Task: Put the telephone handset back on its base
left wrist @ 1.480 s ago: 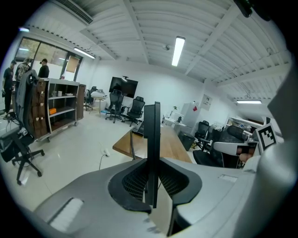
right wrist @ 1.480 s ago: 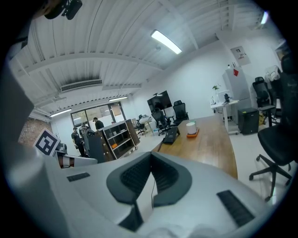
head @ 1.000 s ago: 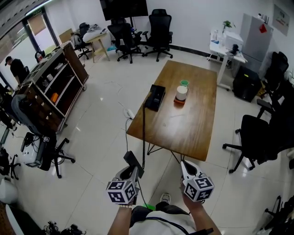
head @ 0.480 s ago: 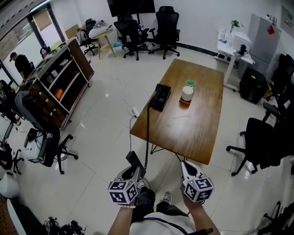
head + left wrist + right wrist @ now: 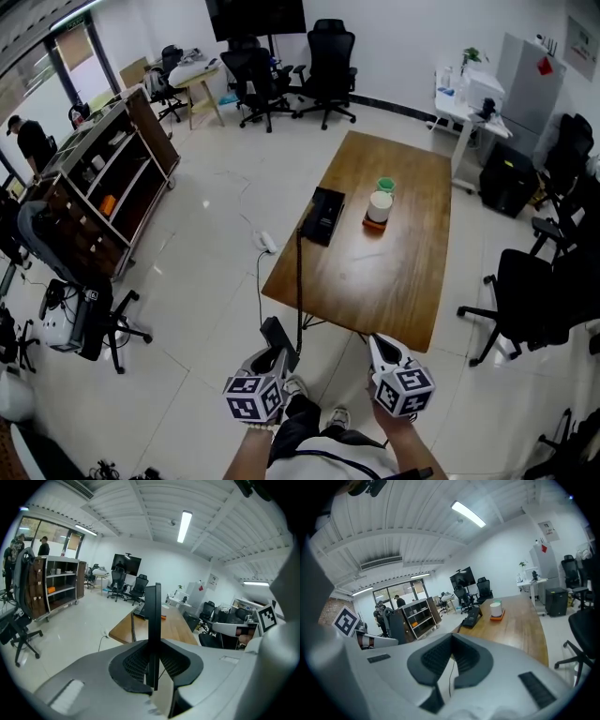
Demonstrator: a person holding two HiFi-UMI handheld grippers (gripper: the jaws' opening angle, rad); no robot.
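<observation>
Handset [image 5: 152,606] is brought a little closer to the desk [image 5: 394,291] than a second ago. The desk's near edge is seen lower in the head view, and the feet below have swapped places, so a walk-up is judged to be under way.

Grip is unchanged. Left claw [image 5: 270,356] is clamped on the handset, whose thin black body is seen edge-on between the pads. The jaws are held apart only by the handset's thickness. The handset is carried upright in the air over the floor, well short of the desk's near edge.

Cord [image 5: 299,281] is strung from the handset up to the base [image 5: 323,216], which is set at the desk's left edge. Cradle detail is too small to be read. A white cup [image 5: 380,204] on an orange coaster is placed near the base.

Right claw [image 5: 451,638] is closed tip to tip, with nothing held, and is carried alongside the left one.

Judgement:
- **Stage:** transport only, nothing is seated yet.
- **Next:** the remaining gap is to be closed, then the handset laid flat and lined up lengthwise with the base.
- **Cord:** it is to be watched, since the base could be dragged by a snag at the desk edge or by a tug.
- **Cup:** it could be knocked on the approach.
</observation>
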